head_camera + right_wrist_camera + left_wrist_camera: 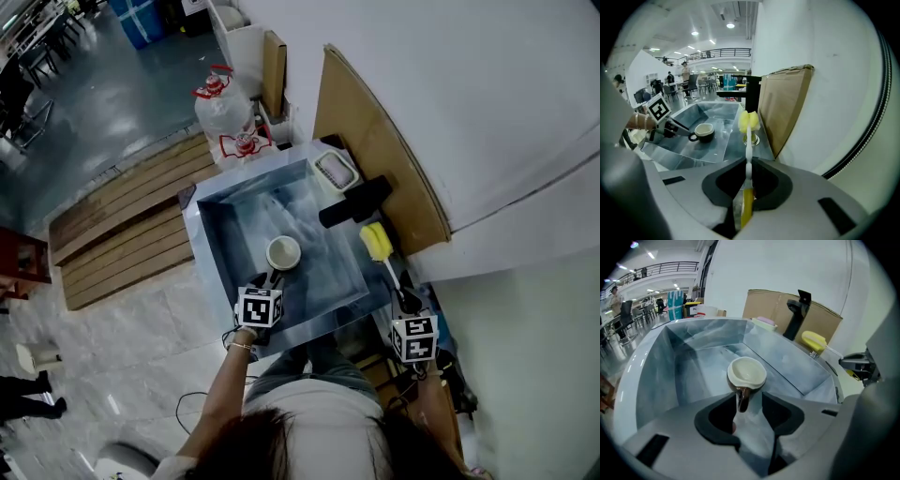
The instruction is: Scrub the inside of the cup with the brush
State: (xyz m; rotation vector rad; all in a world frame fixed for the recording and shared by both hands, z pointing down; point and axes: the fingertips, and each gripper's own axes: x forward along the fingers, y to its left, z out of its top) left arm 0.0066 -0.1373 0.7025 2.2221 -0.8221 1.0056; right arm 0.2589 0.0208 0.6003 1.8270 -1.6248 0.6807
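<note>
A white-lined dark cup (283, 253) (746, 372) (703, 131) stands upright on the floor of the steel sink (217, 242). My left gripper (270, 279) (749, 397) reaches in from the near side. The cup's handle (743, 399) lies between its fingers against the left one, with a gap on the other side. My right gripper (404, 299) (749, 161) is over the sink's right rim, shut on the handle of the brush. The brush's yellow sponge head (376, 241) (749, 121) (813, 340) points toward the faucet, apart from the cup.
A black faucet (356, 202) (749, 96) stands at the sink's far right corner, with a soap dish (335, 171) beside it. A cardboard sheet (375, 150) leans on the white wall to the right. Filled plastic bags (225, 112) and wooden pallets (131, 230) lie to the left.
</note>
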